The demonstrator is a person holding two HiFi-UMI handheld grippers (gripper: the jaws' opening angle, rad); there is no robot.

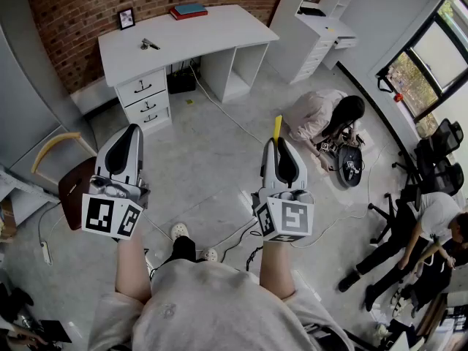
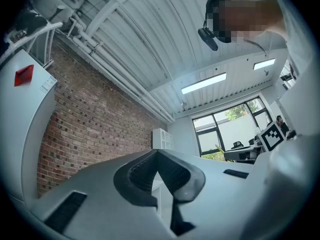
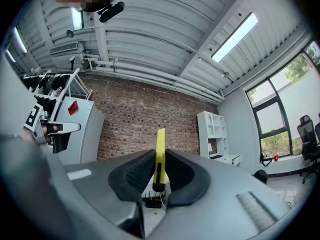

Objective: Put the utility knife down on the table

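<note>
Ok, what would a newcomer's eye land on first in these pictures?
The yellow utility knife stands out, pinched between the right gripper's fingers and held above the floor. Ahead, a white desk stands against the brick wall, and a person crouches on the floor to the right.

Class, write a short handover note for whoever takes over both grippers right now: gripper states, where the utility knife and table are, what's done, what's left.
Right gripper: shut on the yellow utility knife, which sticks out from between its jaws.
Left gripper: shut, empty.
Table: white, against the brick wall, across the floor, well ahead of both grippers.
Done: knife is gripped.
Left: carry it to the table, probably lay it on a bare stretch of the top, then open the right gripper.
</note>
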